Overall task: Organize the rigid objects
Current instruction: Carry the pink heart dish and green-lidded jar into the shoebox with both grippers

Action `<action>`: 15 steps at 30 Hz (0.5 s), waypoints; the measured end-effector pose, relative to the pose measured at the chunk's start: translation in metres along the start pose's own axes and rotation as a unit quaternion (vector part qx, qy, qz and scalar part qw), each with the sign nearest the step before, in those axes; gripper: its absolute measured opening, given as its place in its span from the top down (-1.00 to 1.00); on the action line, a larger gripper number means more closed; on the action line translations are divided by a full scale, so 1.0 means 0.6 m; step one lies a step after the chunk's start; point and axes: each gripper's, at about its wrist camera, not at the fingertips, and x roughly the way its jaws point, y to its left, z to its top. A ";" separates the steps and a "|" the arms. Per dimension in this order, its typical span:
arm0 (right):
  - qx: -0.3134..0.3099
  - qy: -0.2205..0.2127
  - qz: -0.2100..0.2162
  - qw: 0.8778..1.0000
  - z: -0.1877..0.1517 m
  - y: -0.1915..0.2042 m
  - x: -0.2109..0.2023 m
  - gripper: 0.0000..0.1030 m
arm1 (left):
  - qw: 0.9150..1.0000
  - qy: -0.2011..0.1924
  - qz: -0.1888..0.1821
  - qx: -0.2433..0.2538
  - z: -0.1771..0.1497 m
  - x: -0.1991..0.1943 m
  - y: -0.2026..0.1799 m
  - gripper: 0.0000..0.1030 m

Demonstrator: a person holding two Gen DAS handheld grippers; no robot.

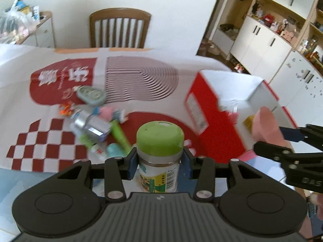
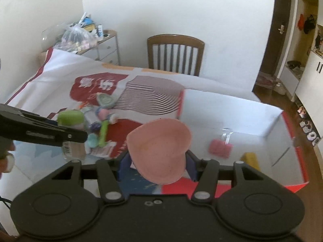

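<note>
L wrist view: jar (image 1: 159, 153) w/ green lid is clamped upright between left gripper (image 1: 159, 161) pads, above tablecloth (image 1: 141, 80), beside red box (image 1: 203, 109)
R wrist view: pink dish (image 2: 159, 151) is clamped in right gripper (image 2: 158, 166), next to box

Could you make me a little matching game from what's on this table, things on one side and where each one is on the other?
Things:
1. jar
2. pink dish
3. yellow block
4. green tube

Places:
A. inside the red box
B. in the right gripper
C. lying in the pile on the tablecloth
D. in the left gripper

Pairs: 1-D, 2-B, 3-A, 4-C
</note>
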 end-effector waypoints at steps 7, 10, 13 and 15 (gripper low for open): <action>0.008 -0.002 -0.015 1.000 0.002 -0.070 -0.002 -0.07 | 1.000 -0.004 -0.020 0.016 0.039 0.002 -0.082 0.16; 0.012 0.001 -0.017 1.000 0.003 -0.098 0.002 -0.07 | 1.000 -0.005 -0.026 0.016 0.058 0.009 -0.112 0.16; 0.017 0.001 -0.020 1.000 0.003 -0.127 0.006 -0.07 | 0.999 -0.004 -0.034 0.020 0.074 0.018 -0.143 0.16; 0.019 0.000 -0.022 1.000 0.002 -0.146 0.009 -0.07 | 0.999 0.002 -0.041 0.025 0.082 0.029 -0.166 0.16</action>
